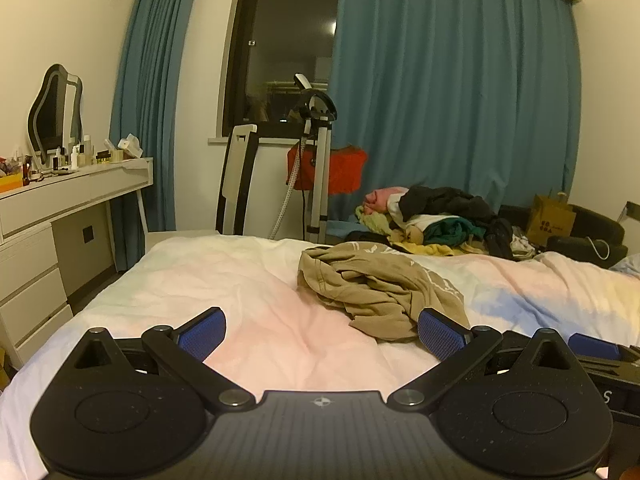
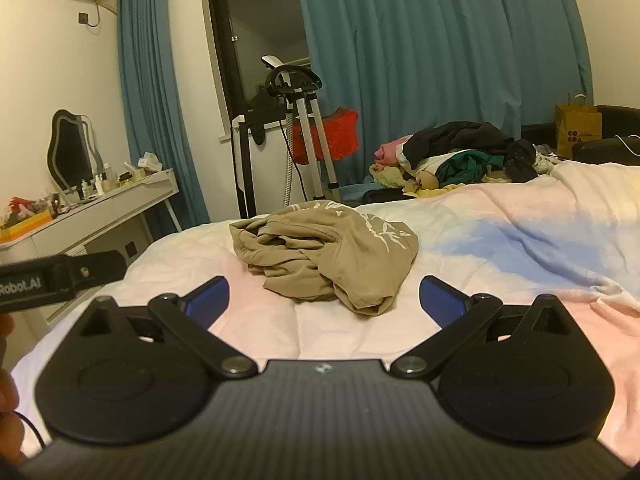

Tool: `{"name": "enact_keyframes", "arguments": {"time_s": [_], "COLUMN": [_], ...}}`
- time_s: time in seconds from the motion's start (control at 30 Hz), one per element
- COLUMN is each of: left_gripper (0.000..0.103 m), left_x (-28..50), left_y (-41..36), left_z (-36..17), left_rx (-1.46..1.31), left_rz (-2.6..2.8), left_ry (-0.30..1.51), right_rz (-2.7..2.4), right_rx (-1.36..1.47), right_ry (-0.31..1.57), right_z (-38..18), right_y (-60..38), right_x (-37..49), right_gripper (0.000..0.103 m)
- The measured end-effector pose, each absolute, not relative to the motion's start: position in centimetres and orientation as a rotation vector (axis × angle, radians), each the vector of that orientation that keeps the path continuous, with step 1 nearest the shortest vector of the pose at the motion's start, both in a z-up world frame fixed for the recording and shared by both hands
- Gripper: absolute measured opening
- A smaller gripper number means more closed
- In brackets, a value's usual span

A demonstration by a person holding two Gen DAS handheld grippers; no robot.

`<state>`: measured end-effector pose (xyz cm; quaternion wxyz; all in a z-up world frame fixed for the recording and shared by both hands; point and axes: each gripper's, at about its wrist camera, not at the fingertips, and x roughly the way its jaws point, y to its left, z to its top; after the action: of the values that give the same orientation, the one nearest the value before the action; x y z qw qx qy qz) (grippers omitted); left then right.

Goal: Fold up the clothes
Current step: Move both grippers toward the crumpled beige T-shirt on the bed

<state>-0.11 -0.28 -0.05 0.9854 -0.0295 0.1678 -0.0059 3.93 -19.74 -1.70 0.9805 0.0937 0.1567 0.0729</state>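
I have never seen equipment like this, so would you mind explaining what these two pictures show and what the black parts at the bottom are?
A person holds one hand-held tool in each hand, and each carries a wide-angle camera looking forward along its two fingers. One picture comes from the left tongs, the other from the right tongs. Both stand open and hold nothing. Ahead, on the pale bed cover, lies a crumpled tan garment, not yet folded. Farther back sits a pile of mixed clothes. The blue pads are the gripping surfaces.
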Motion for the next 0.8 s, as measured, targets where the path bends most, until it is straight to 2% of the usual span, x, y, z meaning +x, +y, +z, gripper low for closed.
{"name": "enact_keyframes", "arguments": {"time_s": [0.33,0.67,0.8], "left_gripper": [0.103,0.103,0.103], "left_x": [-0.5,0.5,0.4], "left_y": [-1.4,-0.8,-1.0], "left_z": [-0.3,-0.8,-1.0], "left_rx": [-0.006,-0.048,-0.051], "left_rz": [-0.012,-0.032,-0.048], "left_ry": [0.332,0.375,0.382], "right_rz": [0.137,0.136,0.118], "right_rx": [0.188,0.207,0.18], "right_ry": [0.299,0.169,0.191], "right_z": [-1.7,-2.5,-2.4], "right_y": [-20.0,-19.7,-19.6], "right_x": [3.7,3.1,3.1], "right_gripper": [0.103,0.103,0.103]}}
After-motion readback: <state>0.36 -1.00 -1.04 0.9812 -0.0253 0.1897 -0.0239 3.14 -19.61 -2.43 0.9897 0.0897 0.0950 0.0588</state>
